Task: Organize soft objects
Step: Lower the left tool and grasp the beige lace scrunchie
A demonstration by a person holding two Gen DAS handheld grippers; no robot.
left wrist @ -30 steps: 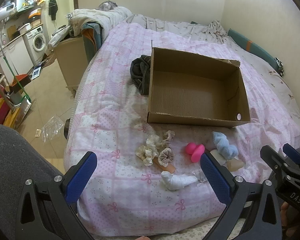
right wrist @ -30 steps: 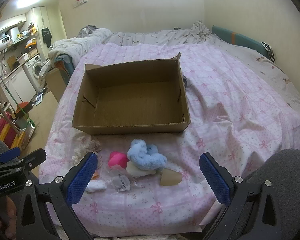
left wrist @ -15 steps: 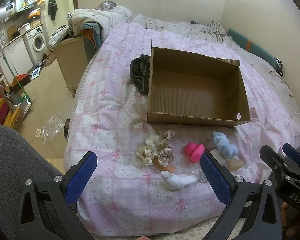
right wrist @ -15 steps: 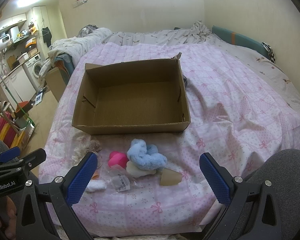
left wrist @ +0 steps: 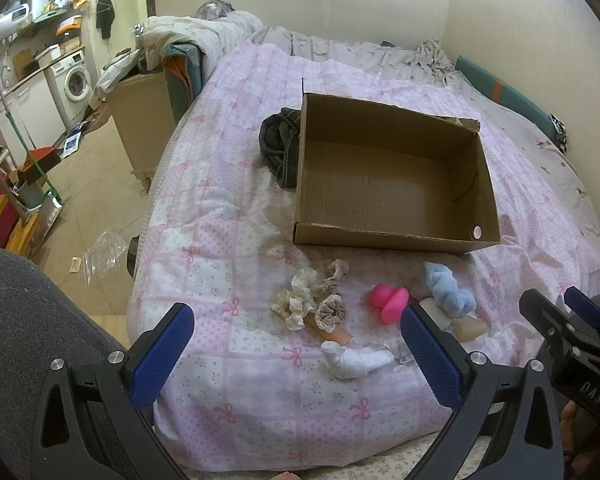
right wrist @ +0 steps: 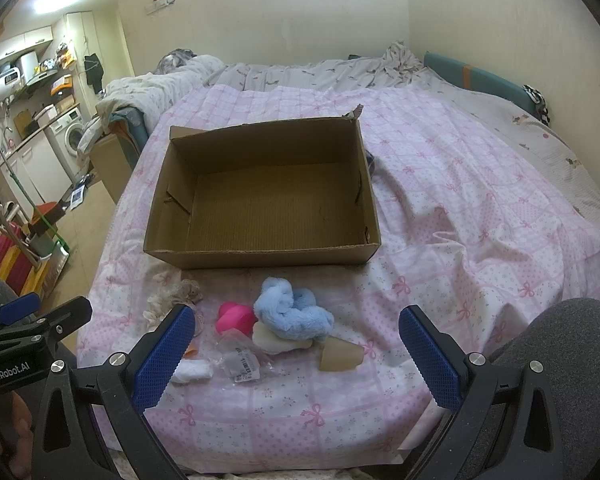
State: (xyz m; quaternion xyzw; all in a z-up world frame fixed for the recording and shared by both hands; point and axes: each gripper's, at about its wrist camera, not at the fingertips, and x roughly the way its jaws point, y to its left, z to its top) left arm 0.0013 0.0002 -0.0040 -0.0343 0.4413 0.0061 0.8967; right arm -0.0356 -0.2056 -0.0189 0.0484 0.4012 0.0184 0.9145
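An empty cardboard box (left wrist: 392,236) (right wrist: 260,258) lies on a pink patterned bed. In front of it lie soft items: beige lace scrunchies (left wrist: 312,300) (right wrist: 172,302), a pink sponge (left wrist: 390,302) (right wrist: 234,316), a fluffy blue scrunchie (left wrist: 448,294) (right wrist: 290,314), a white rolled sock (left wrist: 354,362) (right wrist: 192,372), a cream puff (right wrist: 278,342), a tan wedge (right wrist: 340,356) and a small plastic bag (right wrist: 240,362). My left gripper (left wrist: 296,354) is open and empty, held near the bed's front edge. My right gripper (right wrist: 294,358) is open and empty, likewise held back.
A dark bundle of clothes (left wrist: 280,146) lies against the box's left side. Rumpled grey bedding (right wrist: 320,72) is at the far end. A wooden cabinet (left wrist: 140,120) and a cluttered kitchen floor are to the left. A wall (right wrist: 500,20) bounds the right.
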